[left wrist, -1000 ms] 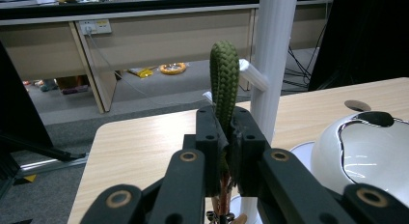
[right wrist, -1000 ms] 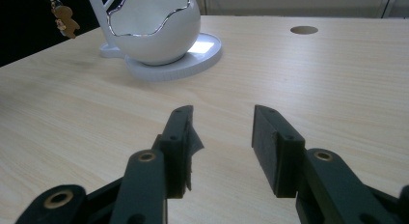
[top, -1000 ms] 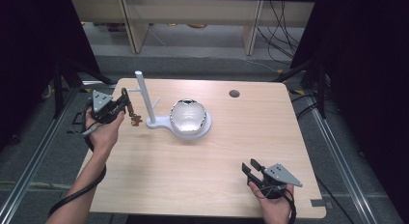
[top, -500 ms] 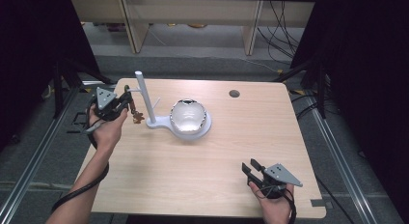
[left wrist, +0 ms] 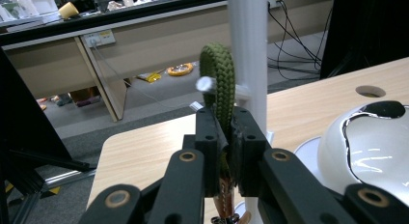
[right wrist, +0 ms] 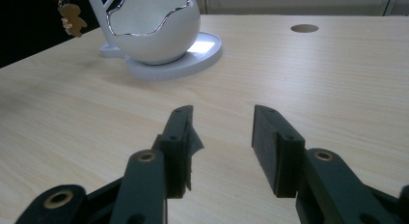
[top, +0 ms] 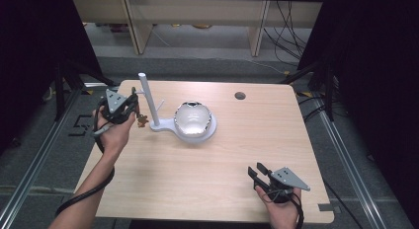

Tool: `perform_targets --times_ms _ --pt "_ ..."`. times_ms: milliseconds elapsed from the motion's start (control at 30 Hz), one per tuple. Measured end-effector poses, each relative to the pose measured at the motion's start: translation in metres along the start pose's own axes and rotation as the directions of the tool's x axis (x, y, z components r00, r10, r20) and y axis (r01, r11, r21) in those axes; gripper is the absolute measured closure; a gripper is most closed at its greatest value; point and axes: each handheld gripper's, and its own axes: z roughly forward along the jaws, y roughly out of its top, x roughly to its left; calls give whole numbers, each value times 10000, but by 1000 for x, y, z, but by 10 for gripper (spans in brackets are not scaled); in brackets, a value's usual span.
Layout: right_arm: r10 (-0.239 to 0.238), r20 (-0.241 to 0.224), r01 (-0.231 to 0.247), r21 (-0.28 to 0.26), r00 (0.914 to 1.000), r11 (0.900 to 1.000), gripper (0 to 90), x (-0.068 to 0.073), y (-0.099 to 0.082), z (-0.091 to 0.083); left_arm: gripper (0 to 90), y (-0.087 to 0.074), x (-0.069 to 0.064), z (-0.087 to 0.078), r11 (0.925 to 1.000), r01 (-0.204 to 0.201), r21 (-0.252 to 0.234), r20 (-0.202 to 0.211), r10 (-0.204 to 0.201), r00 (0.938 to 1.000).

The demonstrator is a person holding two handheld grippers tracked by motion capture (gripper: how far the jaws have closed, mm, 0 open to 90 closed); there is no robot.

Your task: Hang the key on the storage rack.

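The left gripper [left wrist: 225, 137] has edged closer to the white stand [top: 148, 98], pinching the green cord loop [left wrist: 218, 79] (gingerbread charm [top: 142, 120] dangling beneath) against its peg [left wrist: 205, 84], so hooking seems next.

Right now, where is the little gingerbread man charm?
In the high view the gingerbread charm hangs at the table's left side from a green cord, pinched in the left gripper, beside the white stand's post.
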Motion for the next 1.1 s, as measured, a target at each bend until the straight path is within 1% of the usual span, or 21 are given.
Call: perform_targets --times_ms 67,233,300,333,367,400,433,467,500,567,600,667,700,733,800,833,867,900,933,1033,1100 --pt "110 -48 -110 -10 9999 9999 601 1 0 1 825 -1 -2 2 10000 -36 85 66 35 10000" --pt "60 6 -60 -2 10000 10000 600 0 -1 0 793 -6 -7 6 9995 -182 242 350 174 9992" --pt "89 -12 -89 57 10000 9999 599 0 0 -1 746 -9 -9 6 9995 -176 272 565 160 9983" --pt "482 18 -482 189 9988 9987 599 3 0 -3 712 -11 -9 5 9994 -137 316 669 116 9977" --pt "349 61 -349 130 9994 9993 598 2 0 -2 681 -13 -10 3 9995 -53 298 770 30 9970" --pt "81 -27 -81 79 10000 9999 597 -2 0 -2 650 -17 -10 0 9997 -43 245 825 22 9966" --pt "546 126 -548 163 9984 9984 596 2 0 -4 608 -19 -10 -2 9996 -79 262 882 56 9961" --pt "146 61 -146 0 9999 9999 594 -2 0 -3 574 -23 -10 -6 9996 35 266 970 -60 9953" --pt "267 219 -269 92 9994 9996 592 -1 1 -4 537 -28 -9 -10 9996 126 257 1021 -151 9947" --pt "-53 269 54 -48 9996 10000 586 -5 0 -4 482 -39 -6 -18 9992 320 224 1099 -343 9934" --pt "119 196 -118 -33 9997 9999 584 -5 0 -3 459 -45 -5 -23 9986 472 230 1151 -495 9921" --pt "209 210 -209 -10 9996 9998 576 -6 -1 -4 419 -61 -3 -32 9969 758 190 1343 -777 9879" --pt "523 235 -525 69 9984 9986 573 -4 -1 -4 404 -70 -3 -36 9960 879 133 1422 -889 9858" --pt "357 410 -364 163 9985 9992 571 -6 -1 -5 393 -81 -2 -43 9952 960 173 1447 -975 9847" --pt "197 261 -199 87 9995 9998 564 -9 -2 -3 374 -96 -3 -49 9941 1081 67 1571 -1078 9817" --pt "110 305 -112 69 9995 9999 561 -9 -2 -3 368 -105 -3 -55 9936 1123 110 1490 -1127 9824" --pt "87 399 -92 125 9992 9999 558 -9 -2 -4 363 -110 -3 -57 9931 1171 103 1497 -1174 9817" --pt "-54 488 49 107 9988 9999 556 -10 -2 -3 359 -117 -3 -61 9929 1186 126 1479 -1192 9818" --pt "121 417 -125 98 9991 9999 555 -9 -3 -2 356 -123 -3 -64 9927 1206 89 1472 -1206 9817" --pt "126 298 -127 32 9995 9999 552 -10 -3 -2 354 -137 -4 -70 9946 1039 65 1351 -1039 9854" --pt "93 447 -95 48 9990 9999 549 -10 -4 0 355 -141 -6 -72 9965 841 24 1296 -837 9880"
